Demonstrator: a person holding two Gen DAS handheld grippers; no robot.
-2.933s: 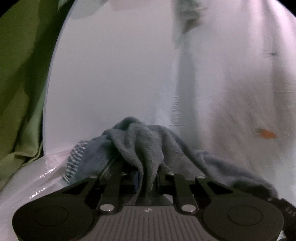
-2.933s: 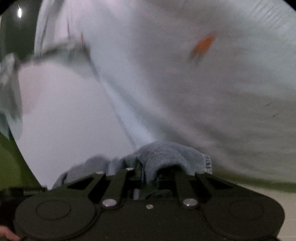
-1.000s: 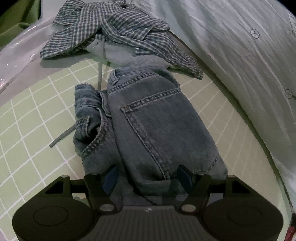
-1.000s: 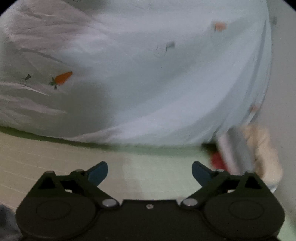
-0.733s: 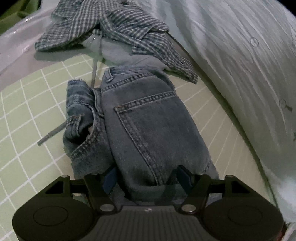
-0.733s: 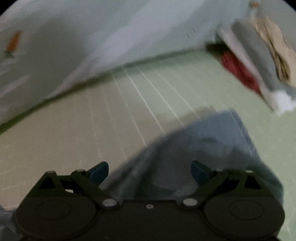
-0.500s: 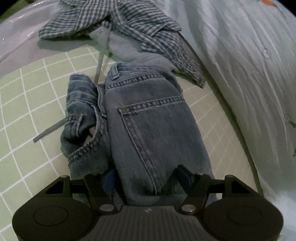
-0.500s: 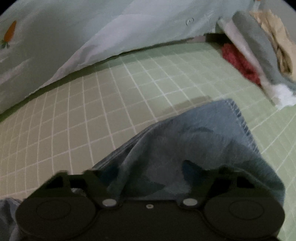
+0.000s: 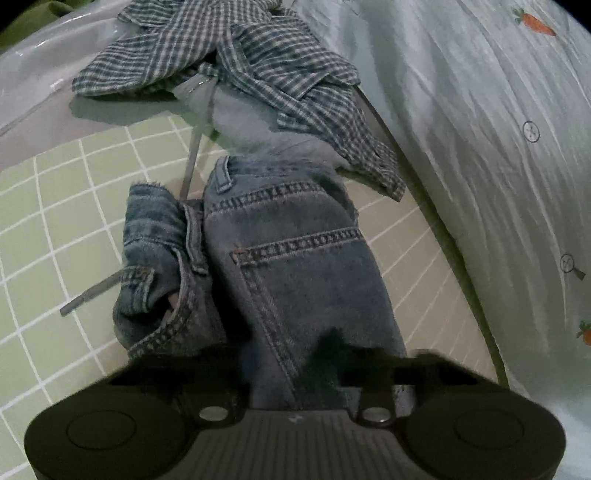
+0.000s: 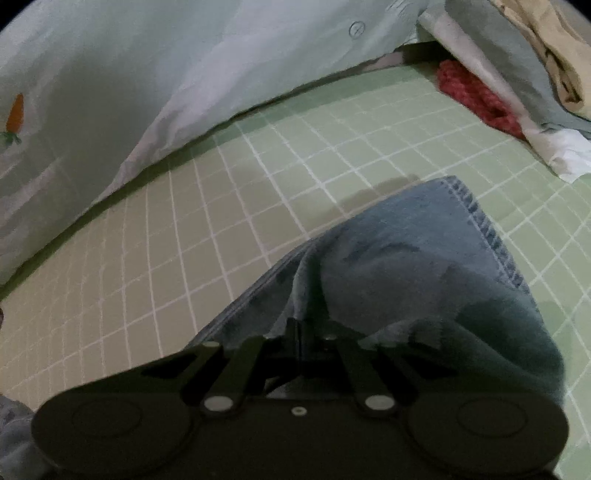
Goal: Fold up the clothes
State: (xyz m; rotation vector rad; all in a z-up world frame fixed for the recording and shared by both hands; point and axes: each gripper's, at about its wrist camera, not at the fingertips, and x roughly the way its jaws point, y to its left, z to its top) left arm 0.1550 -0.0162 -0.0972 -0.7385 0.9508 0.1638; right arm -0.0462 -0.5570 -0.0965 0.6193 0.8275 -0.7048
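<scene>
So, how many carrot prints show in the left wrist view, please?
2 carrots on the quilt: one top right, one cut off at the right edge; folds may hide more.

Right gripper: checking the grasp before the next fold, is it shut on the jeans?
Shut. The right gripper has its jaws together, with jeans fabric bunched between them.

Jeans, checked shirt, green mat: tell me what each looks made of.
Jeans: blue denim, faded matte, with heavy contrast stitching on the pocket and seams. Checked shirt: thin woven cloth, probably cotton, since it crumples in soft folds. Green mat: smooth and flat with a printed white grid; likely vinyl or rubber, hard to say.
</scene>
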